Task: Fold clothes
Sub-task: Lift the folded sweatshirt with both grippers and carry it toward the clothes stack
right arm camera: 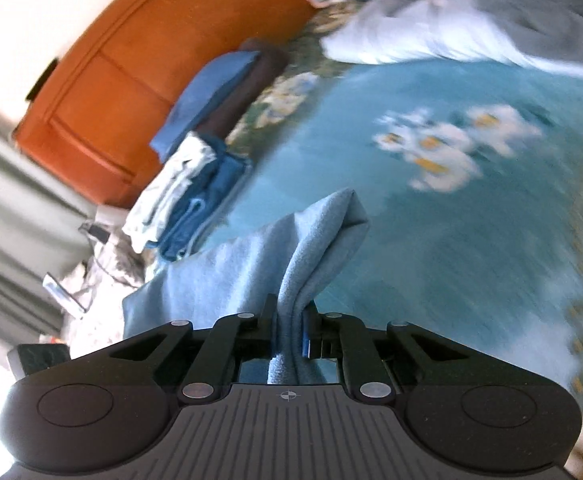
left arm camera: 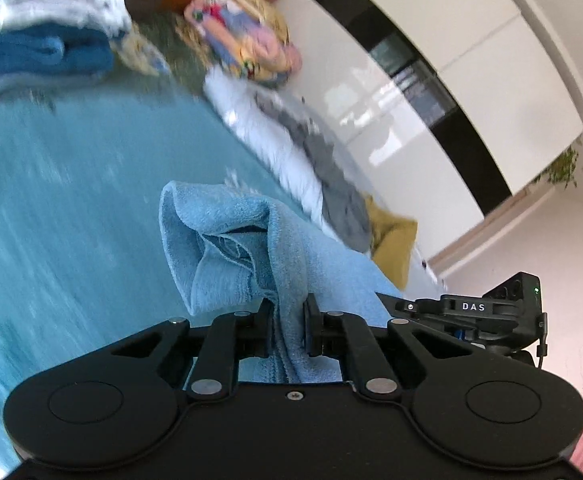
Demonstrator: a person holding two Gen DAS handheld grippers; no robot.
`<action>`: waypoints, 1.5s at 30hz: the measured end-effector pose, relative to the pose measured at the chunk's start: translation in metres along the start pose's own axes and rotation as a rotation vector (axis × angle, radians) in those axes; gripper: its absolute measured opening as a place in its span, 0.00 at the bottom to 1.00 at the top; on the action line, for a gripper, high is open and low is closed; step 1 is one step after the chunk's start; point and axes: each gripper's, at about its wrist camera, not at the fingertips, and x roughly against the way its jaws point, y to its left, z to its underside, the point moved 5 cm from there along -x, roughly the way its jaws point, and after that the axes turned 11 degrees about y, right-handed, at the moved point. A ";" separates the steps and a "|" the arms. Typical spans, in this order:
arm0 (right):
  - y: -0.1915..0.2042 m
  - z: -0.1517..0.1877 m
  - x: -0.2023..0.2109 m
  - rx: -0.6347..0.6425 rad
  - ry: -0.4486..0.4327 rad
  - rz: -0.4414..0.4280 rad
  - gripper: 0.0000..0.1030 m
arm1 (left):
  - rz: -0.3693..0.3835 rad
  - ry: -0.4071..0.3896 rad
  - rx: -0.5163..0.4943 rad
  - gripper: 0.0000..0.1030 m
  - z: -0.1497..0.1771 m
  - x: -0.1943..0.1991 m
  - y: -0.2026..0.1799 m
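Note:
A light blue towel (left arm camera: 227, 240) hangs between my two grippers above a teal bedspread (left arm camera: 71, 184). My left gripper (left arm camera: 289, 312) is shut on one bunched edge of the towel. My right gripper (right arm camera: 293, 320) is shut on another edge of the same towel (right arm camera: 311, 240), which folds up past the fingers. The right gripper's body (left arm camera: 483, 312) shows at the right of the left wrist view. Both views are motion-blurred.
A stack of folded blue and white clothes (left arm camera: 43, 36) (right arm camera: 187, 200) lies near the orange headboard (right arm camera: 103, 76). A floral bundle (left arm camera: 243, 32), a white and grey garment (left arm camera: 303, 140) and a mustard cloth (left arm camera: 395, 240) lie along the bed edge. White cabinets (left arm camera: 471, 60) stand beyond.

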 end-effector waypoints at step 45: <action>0.215 -0.286 -0.347 0.481 0.290 -0.134 0.09 | -0.371 -0.303 0.087 0.13 -0.239 0.141 0.226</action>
